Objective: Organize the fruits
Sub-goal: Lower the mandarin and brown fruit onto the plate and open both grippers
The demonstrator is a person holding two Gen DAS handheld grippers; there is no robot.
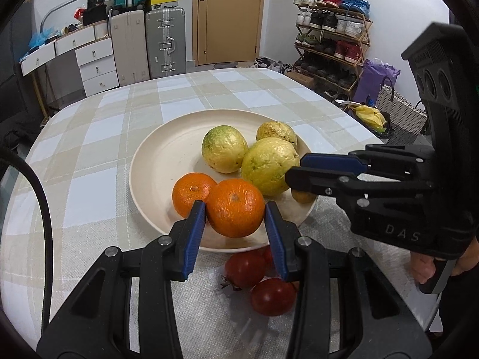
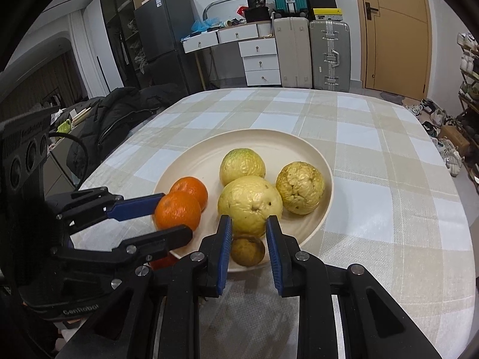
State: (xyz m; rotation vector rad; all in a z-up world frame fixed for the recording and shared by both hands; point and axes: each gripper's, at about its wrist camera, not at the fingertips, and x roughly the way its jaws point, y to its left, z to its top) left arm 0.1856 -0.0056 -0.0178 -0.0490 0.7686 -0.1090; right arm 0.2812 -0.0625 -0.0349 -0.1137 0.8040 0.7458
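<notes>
A cream plate [image 1: 158,161] [image 2: 287,146] on the checked tablecloth holds three yellow guavas [image 1: 224,149] [image 2: 250,203], an orange [image 1: 191,194] [image 2: 193,187] and a small brown fruit [image 1: 302,196] [image 2: 248,249]. My left gripper [image 1: 235,212] [image 2: 172,211] is shut on a second orange [image 1: 235,208] [image 2: 178,211] over the plate's near rim. My right gripper [image 2: 248,230] [image 1: 295,169] is open, its fingers either side of the small brown fruit without touching it. Red tomatoes [image 1: 257,281] lie on the cloth below the left gripper.
The table's far half [image 2: 329,110] is bare cloth. Beyond it stand suitcases [image 1: 164,42], white drawers [image 1: 95,65], a door and a shoe rack [image 1: 329,39]. A black jacket [image 2: 113,113] lies off the table's left edge.
</notes>
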